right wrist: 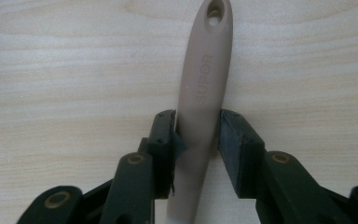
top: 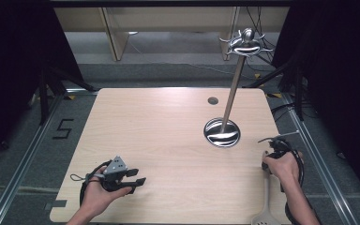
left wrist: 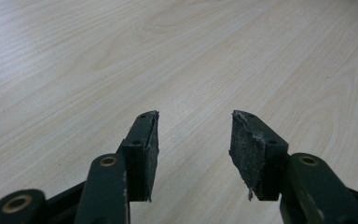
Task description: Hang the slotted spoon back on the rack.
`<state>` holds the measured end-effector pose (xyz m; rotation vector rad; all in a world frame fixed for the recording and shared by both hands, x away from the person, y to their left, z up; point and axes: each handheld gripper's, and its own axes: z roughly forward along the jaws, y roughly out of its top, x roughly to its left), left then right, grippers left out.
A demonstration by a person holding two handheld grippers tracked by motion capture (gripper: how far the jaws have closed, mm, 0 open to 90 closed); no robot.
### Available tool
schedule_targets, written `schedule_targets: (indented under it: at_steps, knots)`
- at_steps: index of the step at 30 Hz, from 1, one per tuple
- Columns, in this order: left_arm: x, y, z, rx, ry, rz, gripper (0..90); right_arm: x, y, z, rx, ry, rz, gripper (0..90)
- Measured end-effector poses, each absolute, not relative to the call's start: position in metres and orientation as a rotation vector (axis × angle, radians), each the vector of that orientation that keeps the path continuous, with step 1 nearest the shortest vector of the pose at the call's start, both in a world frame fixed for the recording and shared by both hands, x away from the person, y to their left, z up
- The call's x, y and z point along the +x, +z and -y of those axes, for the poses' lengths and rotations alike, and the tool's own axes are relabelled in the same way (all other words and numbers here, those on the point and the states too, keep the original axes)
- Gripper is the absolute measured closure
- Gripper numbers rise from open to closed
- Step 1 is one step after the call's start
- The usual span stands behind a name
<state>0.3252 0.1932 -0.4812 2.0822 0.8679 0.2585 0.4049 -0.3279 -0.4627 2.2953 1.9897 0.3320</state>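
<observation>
You are at a pale wooden desk [top: 168, 136]. Your right gripper [right wrist: 196, 133] is at the desk's right edge, near the front right corner, set around the handle of a beige slotted spatula [right wrist: 203, 93]. The spatula lies flat along that edge, its slotted head [top: 263, 216] toward the front and its handle, with a hanging hole at the tip, pointing toward the back. One of the fingers [right wrist: 165, 140] touches the handle; the other sits just beside it with a thin gap, so the grip looks nearly closed but not yet firm.

Your left gripper [top: 136, 177] hovers near the front left corner, well apart from the spatula. Its fingers [left wrist: 142, 149] are spread wide with bare wood between them.

Toward the back right stands a metal utensil stand [top: 232, 89]: a round shiny base, a tall pole, and a ring of hooks at the top.

The step in hand appears to be taking hold of the spatula. The next move likely calls for closing fully on the handle, then lifting it level and carrying it toward the stand so the hole can meet a hook.
</observation>
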Motion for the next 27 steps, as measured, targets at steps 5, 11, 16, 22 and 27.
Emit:
schedule_targets:
  at_steps: [5, 11, 16, 22, 27]
  knots:
    - [0.324, -0.482, -0.190, 2.048, 0.242, -0.899, 51.0, 0.404, -0.467, 0.330, 2.283, 0.342, -1.993, 64.2]
    - [0.326, -0.482, -0.193, 2.087, 0.257, -0.863, 51.2, 0.406, -0.472, 0.327, 2.264, 0.334, -1.999, 65.0]
    - [0.325, -0.482, -0.192, 2.069, 0.255, -0.872, 51.2, 0.406, -0.471, 0.329, 2.243, 0.286, -2.047, 66.9]
    - [0.325, -0.482, -0.193, 2.075, 0.259, -0.869, 51.3, 0.406, -0.469, 0.316, 2.349, 0.341, -1.969, 68.4]
    - [0.325, -0.482, -0.192, 2.065, 0.256, -0.874, 51.3, 0.408, -0.463, 0.309, 2.353, 0.419, -1.952, 69.2]
